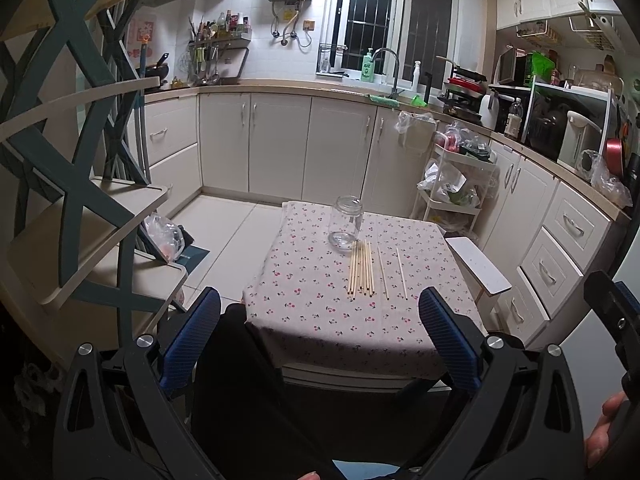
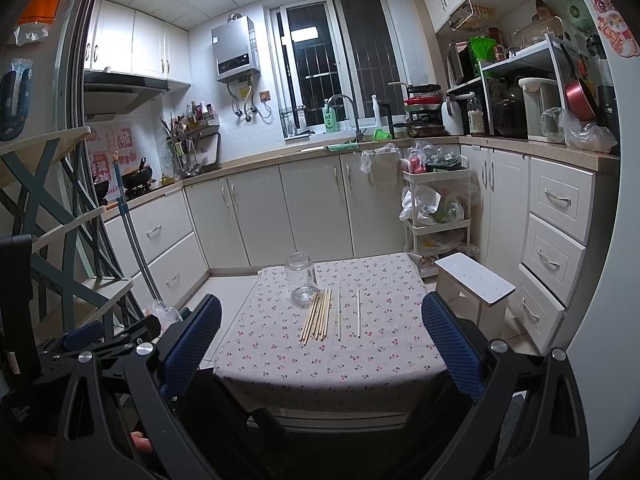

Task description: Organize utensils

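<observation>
Both tongs, left point(image 1: 320, 320) and right point(image 2: 322, 326), gape empty; we judge the wooden skewers point(image 1: 362, 267) light, stiff, roll-prone: pinch mid-length; glass jar point(image 1: 345, 219) fragile.

Cloth-covered table point(image 1: 312, 320) carries a glass jar point(image 1: 346, 220) and wooden sticks point(image 1: 362, 268).

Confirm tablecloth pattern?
The tablecloth is pale pink with small red cherry prints; it shows best in the left wrist view.

I count one clear glass jar point(image 1: 346, 220) on the cherry-print tablecloth point(image 1: 312, 312), one bundle of wooden skewers point(image 1: 362, 267) (about eight, too tightly packed for me to be sure), two single skewers point(image 1: 383, 267) apart, and one white stool point(image 1: 478, 266).
</observation>
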